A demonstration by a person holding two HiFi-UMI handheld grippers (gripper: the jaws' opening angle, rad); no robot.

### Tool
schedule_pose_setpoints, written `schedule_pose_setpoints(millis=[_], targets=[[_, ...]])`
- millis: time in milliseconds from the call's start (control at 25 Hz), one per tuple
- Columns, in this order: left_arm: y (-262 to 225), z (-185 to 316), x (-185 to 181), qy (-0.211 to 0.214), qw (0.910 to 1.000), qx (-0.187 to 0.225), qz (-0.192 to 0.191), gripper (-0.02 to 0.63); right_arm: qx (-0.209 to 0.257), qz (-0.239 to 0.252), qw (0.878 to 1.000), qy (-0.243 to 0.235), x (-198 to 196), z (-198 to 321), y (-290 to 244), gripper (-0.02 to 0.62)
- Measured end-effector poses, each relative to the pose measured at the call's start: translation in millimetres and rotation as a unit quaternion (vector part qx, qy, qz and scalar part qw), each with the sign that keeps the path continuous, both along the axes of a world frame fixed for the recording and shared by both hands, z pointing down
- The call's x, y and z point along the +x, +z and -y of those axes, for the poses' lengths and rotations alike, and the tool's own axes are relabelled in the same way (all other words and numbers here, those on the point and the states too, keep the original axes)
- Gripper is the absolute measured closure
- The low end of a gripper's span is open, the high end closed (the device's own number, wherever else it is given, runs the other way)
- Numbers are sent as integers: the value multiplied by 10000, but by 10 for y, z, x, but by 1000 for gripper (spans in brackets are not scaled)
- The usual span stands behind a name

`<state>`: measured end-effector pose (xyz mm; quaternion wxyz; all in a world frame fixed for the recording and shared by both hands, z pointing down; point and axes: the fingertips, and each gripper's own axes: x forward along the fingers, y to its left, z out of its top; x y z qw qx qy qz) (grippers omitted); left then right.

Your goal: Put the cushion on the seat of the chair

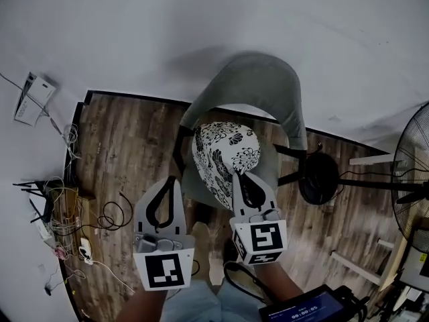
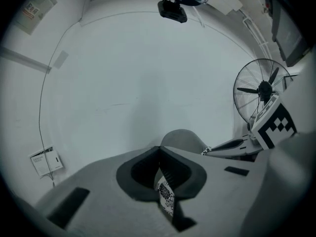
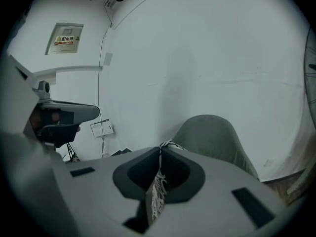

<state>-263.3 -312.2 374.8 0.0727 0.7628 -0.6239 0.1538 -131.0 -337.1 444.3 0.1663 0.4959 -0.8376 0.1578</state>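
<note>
2 hand-held grippers (image 1: 172,181) (image 1: 235,176) aslant on cushion (image 1: 224,147)

In the head view, the seat (image 1: 190,188) is largely covered by the cushion (image 1: 224,154). In each gripper view only a thin patterned strip of the cushion is seen, and the rest is hidden behind the jaws. The fan (image 1: 411,173) is cut off by the right edge, and a dark screen (image 1: 305,309) by the bottom edge. The print on the wall notice (image 3: 65,37) is too small to be read.
</note>
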Motion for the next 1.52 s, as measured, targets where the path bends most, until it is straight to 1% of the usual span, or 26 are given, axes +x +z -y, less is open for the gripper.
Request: schedule_pose_setpoints(millis=[240,360,520,680,800,1080,1240,1280,1320,1400,1440,1520], targets=[[450,181,-209,97,9995,-286,27,597,-341,128,9992,142,-290,157,585,580],[655,310,-227,172,9991,-381,11,597,-446,91,9984,330,-238,274,843,580],[843,426,-184,270,9985,-471,-68,597,-593,-56,9967,554,-53,347,1121,578],[944,500,-11,482,9974,-528,-107,597,-698,-271,9944,743,240,350,1294,577],[1016,559,156,654,9962,-557,-131,597,-804,-401,9912,970,584,385,1471,575],[1257,650,514,1025,9922,-706,-75,597,-1215,-793,9773,1542,1469,446,2074,568],[1383,641,707,1208,9896,-776,-30,597,-1419,-912,9696,1771,1800,354,2396,561],[1414,638,751,1260,9889,-781,-18,597,-1462,-940,9685,1785,1844,321,2472,552],[1447,638,796,1318,9882,-785,1,597,-1506,-949,9678,1781,1872,291,2539,528],[1516,632,882,1426,9865,-802,42,597,-1566,-915,9671,1782,1900,227,2617,394],[1546,622,922,1470,9858,-812,59,597,-1555,-914,9666,1822,1917,178,2622,379],[1580,600,998,1526,9850,-805,67,597,-1462,-981,9647,1960,1972,48,2593,368]])
